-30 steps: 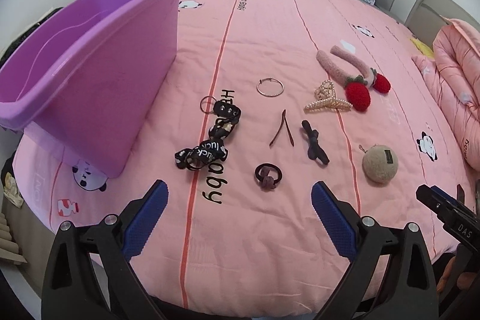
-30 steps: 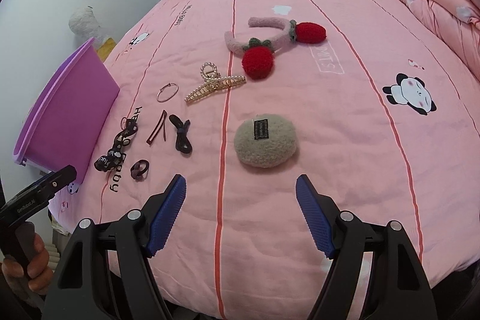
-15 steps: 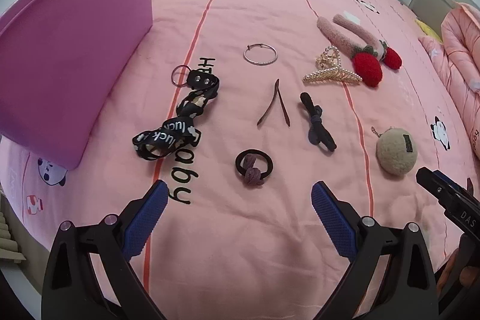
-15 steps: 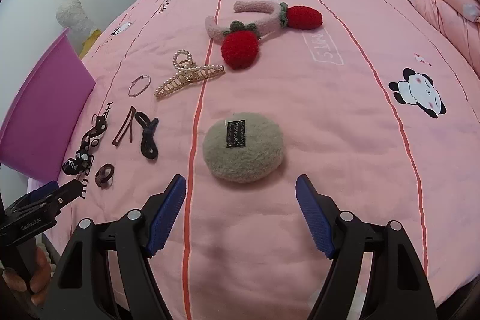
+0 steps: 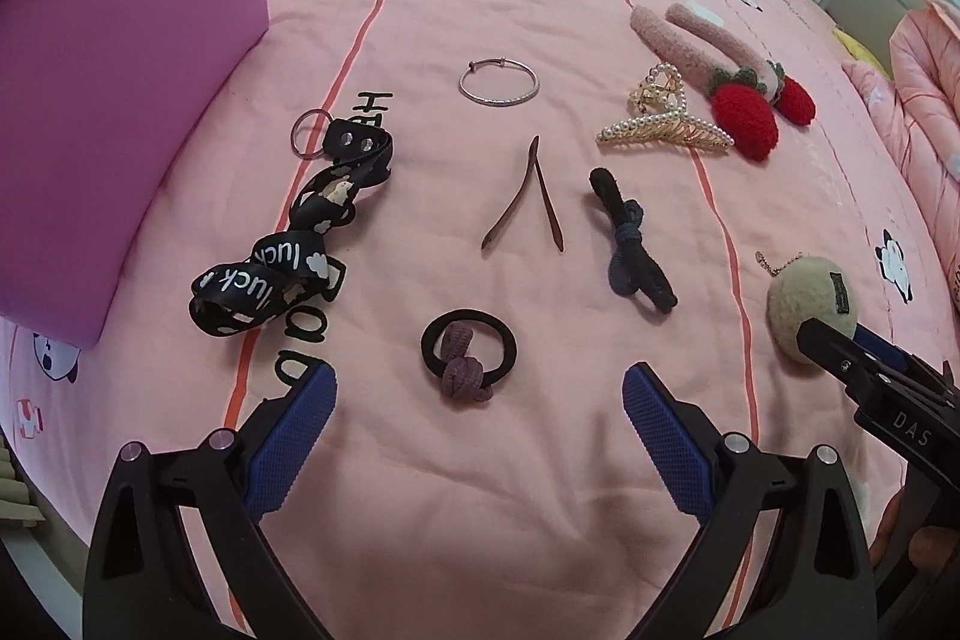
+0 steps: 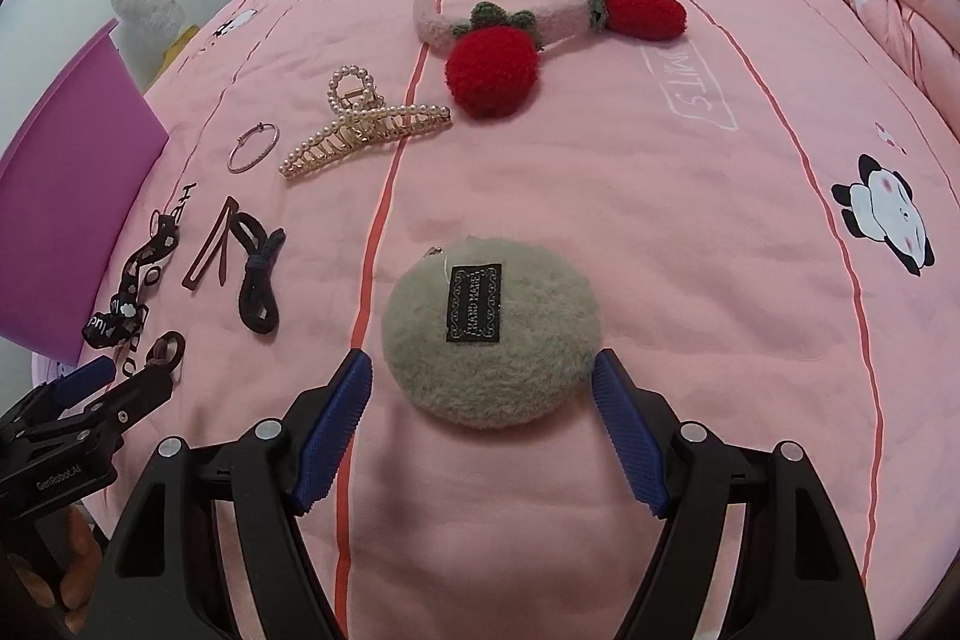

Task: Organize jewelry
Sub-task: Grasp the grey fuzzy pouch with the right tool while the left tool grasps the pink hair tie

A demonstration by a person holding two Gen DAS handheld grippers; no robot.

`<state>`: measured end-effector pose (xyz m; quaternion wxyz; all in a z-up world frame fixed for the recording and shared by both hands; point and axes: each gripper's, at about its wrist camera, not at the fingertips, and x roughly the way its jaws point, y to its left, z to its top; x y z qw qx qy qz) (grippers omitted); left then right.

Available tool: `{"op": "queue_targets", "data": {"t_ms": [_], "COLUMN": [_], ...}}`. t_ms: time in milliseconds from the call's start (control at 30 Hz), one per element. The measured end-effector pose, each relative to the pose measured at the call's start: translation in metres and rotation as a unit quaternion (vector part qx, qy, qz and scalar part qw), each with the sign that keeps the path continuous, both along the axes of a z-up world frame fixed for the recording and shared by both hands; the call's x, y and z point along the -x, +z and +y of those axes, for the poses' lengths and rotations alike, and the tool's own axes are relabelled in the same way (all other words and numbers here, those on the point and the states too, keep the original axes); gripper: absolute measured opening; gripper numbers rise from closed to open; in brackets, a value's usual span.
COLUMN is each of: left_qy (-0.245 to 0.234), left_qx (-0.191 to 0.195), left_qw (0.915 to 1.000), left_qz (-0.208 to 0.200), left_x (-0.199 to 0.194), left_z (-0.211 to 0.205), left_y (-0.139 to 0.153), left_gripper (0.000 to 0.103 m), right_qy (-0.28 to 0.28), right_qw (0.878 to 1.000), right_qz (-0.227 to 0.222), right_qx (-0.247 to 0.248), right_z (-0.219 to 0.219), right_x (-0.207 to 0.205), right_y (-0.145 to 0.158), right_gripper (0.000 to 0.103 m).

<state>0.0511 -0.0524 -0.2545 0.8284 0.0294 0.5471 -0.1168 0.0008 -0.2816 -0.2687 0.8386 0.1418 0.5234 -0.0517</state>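
Note:
Accessories lie on a pink bedspread. My left gripper (image 5: 480, 394) is open just short of a black hair tie with a mauve knot (image 5: 467, 352). Beyond lie a brown hair clip (image 5: 528, 202), a dark bow tie (image 5: 630, 244), a silver bangle (image 5: 499, 83), a black "luck" strap (image 5: 288, 250), a pearl claw clip (image 5: 660, 124) and a strawberry headband (image 5: 720, 58). My right gripper (image 6: 482, 370) is open, its blue pads on either side of a beige fuzzy pouch (image 6: 492, 334), not touching it. The pouch also shows in the left wrist view (image 5: 804, 304).
A purple plastic bin (image 5: 120, 100) stands on the bed's left side, also seen in the right wrist view (image 6: 60, 208). A folded pink quilt (image 5: 924, 100) lies at the right. A white plush toy (image 6: 147, 4) sits beyond the bed.
Both grippers moved forward and down toward the bed. The left closed in on the knotted hair tie, the right on the beige pouch. Nothing was taken hold of.

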Motion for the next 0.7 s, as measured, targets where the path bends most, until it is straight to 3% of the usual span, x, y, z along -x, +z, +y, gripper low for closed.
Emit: {"op": "queue_targets", "data": {"t_ms": [167, 700], "left_qy": [0.016, 0.030], "left_qx": [0.006, -0.035], "left_qw": [0.9997, 0.9985], "left_qz": [0.020, 0.031], "left_x": [-0.008, -0.029], "left_z": [0.001, -0.010], "left_y": [-0.009, -0.039], "left_gripper": [0.094, 0.096], "right_qy": [-0.001, -0.006], "right_qw": [1.000, 1.000], "right_qz": [0.010, 0.014], "right_qx": [0.010, 0.017], "right_z": [0.001, -0.002], "right_x": [-0.009, -0.020], "right_y": [-0.008, -0.024], "right_gripper": [0.072, 0.072]}}
